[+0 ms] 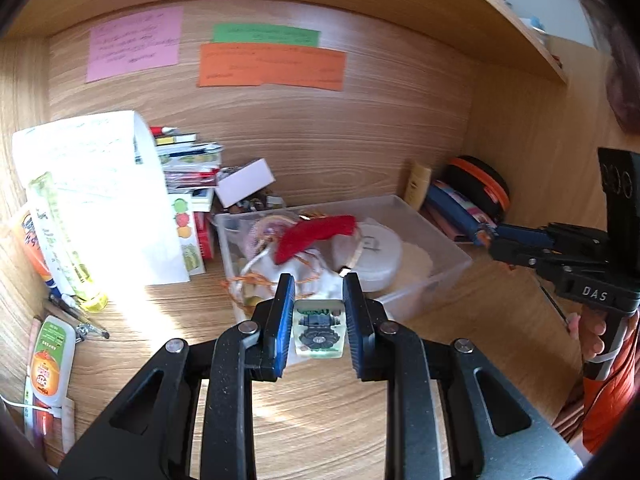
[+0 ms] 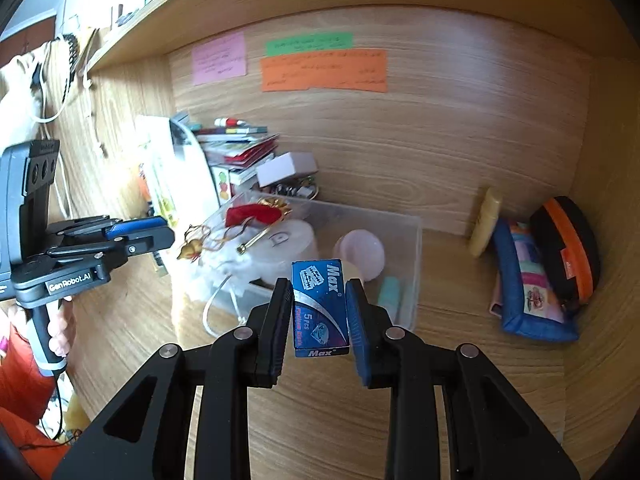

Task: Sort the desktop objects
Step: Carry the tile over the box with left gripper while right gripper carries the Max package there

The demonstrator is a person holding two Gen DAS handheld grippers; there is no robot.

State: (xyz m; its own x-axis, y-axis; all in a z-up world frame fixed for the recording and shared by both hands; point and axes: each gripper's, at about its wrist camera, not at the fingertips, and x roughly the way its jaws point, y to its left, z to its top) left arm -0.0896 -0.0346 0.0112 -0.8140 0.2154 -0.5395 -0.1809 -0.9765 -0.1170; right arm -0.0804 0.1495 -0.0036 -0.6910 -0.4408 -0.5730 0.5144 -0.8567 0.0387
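Now the left claw [image 1: 319, 312] pinches a small light tile [image 1: 319, 334]; the right claw [image 2: 319, 314] squeezes a thin, stiff blade box [image 2: 319, 308] by its sides.

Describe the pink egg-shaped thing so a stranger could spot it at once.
Find the clear plastic bin on the wooden desk, against the back wall. Inside it, on the right, beside the white round tub, sits the pink egg. Nothing else in the bin is smooth, rounded and pale pink.

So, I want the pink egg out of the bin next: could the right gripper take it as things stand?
Probably not yet: the right gripper is shut on the blue blade box. The pink egg lies uncovered in the clear bin.
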